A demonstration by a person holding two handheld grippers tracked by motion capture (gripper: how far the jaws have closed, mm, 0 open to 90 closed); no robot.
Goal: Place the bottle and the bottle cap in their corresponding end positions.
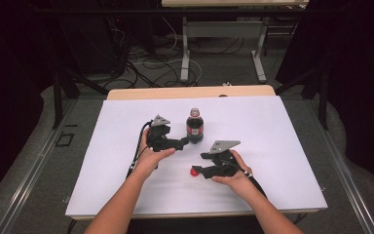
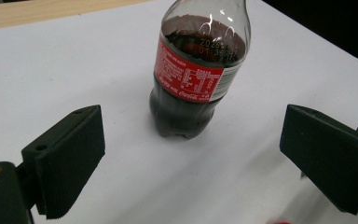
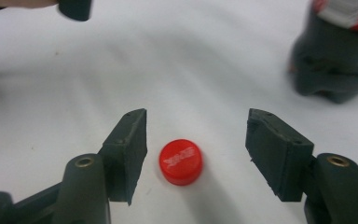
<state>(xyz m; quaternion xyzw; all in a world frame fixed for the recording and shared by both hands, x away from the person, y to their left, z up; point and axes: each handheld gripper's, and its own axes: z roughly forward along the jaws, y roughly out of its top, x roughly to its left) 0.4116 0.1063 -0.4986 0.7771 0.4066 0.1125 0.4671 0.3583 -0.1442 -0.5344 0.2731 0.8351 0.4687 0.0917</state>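
**Claws poised over a cap and a bottle**

A red cap (image 3: 181, 161) lies flat on the white table (image 1: 282, 146), between the spread jaws of the right claw (image 3: 196, 149), not yet gripped. Just beyond stands an uncapped cola bottle (image 2: 196, 70), upright, with the left claw (image 2: 191, 163) released and facing it. Next, likely: close on the cap, steady the bottle.

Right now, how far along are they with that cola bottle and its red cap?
Done: nothing is gripped yet. The cap lies loose on the white table, apart from the open-necked bottle, which stands upright. In hand: the right gripper has its open jaws either side of the cap; the left gripper is open, facing the bottle. Left: probably gripping both and fitting the cap.
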